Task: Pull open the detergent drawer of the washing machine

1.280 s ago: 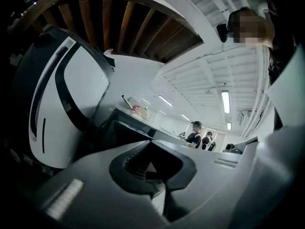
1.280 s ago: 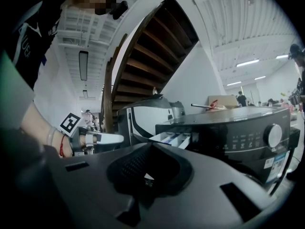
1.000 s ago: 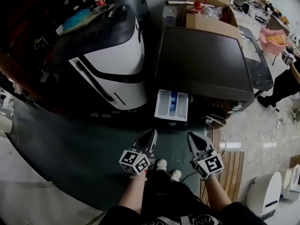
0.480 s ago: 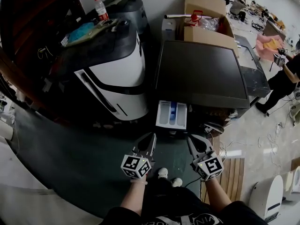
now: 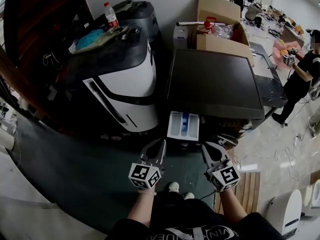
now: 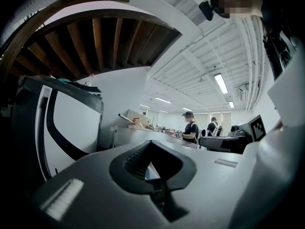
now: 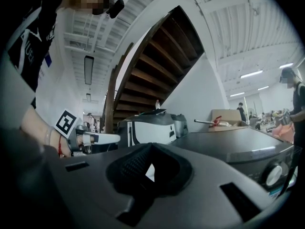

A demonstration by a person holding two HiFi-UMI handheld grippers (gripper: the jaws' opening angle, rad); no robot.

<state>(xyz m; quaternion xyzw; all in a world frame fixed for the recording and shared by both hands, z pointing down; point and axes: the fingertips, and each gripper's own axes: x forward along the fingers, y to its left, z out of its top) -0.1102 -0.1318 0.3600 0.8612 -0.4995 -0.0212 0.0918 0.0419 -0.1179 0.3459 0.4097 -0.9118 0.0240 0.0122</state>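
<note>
Standing out from the near left corner of the dark washing machine point(image 5: 215, 84), the detergent drawer point(image 5: 183, 126) is open, with white compartments and a blue one in the middle. A bulky white-and-black appliance point(image 5: 120, 84) sits just beside the machine's left edge. The drawer's near lip juts over open green floor point(image 5: 85, 169), and a wooden slatted board point(image 5: 248, 180) lies near on the right.

The left gripper point(image 5: 160, 144) and right gripper point(image 5: 205, 147) hover side by side just near of the drawer, touching nothing. Each one's jaws are pressed together and hold nothing, the left gripper point(image 6: 150, 145) and the right gripper point(image 7: 149, 147) alike.

Only the left gripper view shows people point(image 6: 190, 128) standing far off beyond the machine's top. Only the right gripper view shows the underside of a wooden staircase point(image 7: 157, 66) and a white dial point(image 7: 273, 174) on the machine's front. The head view alone shows the drawer's compartments.
</note>
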